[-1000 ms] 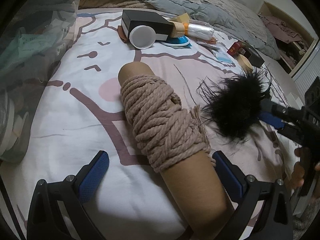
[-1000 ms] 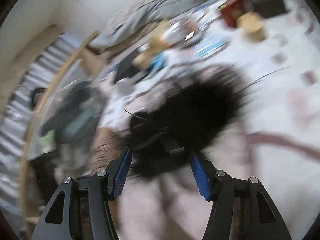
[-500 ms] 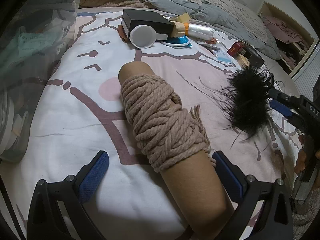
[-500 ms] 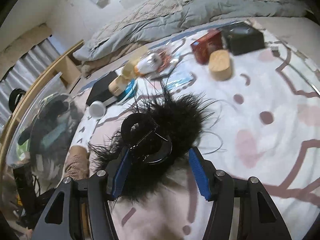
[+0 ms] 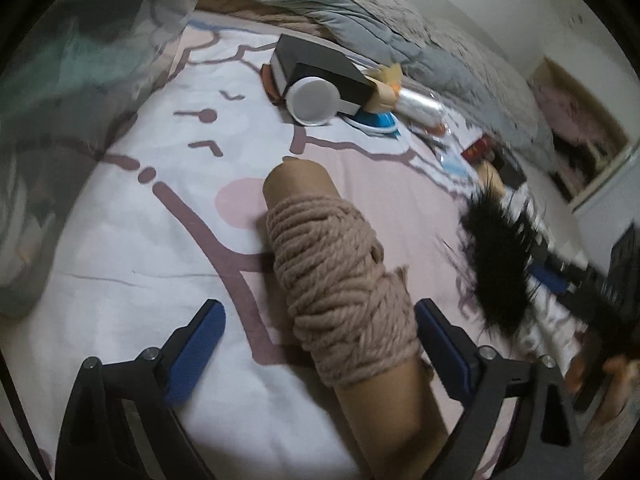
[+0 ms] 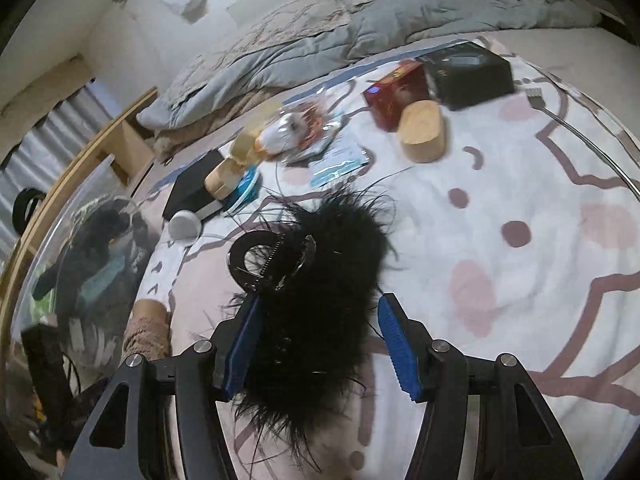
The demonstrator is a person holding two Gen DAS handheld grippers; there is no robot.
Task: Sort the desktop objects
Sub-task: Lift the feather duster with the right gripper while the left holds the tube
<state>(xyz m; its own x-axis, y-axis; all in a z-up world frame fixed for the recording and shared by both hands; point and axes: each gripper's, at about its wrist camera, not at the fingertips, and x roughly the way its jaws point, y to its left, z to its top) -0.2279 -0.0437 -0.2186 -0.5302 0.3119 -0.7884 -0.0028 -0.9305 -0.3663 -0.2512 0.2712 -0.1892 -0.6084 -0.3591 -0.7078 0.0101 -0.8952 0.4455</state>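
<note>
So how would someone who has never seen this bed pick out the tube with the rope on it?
Start at the white bedsheet with its mauve lines. In its middle, just ahead of the left gripper, lies a brown cardboard tube wound with thick beige rope. Nothing else is long, round and wrapped in rope; the fluffy black feather clip beside it is dark and shapeless.

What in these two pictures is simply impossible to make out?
- Near end of the rope-wrapped tube: left wrist view, cut off by the bottom edge.
- Grip of the right hand-held gripper on the black feathered clip: feathers hide any contact; its right pad looks clear.
- Contents of the clear bin: right wrist view, blurred behind glare.
- Red box: left wrist view, motion blur, print unreadable.
</note>
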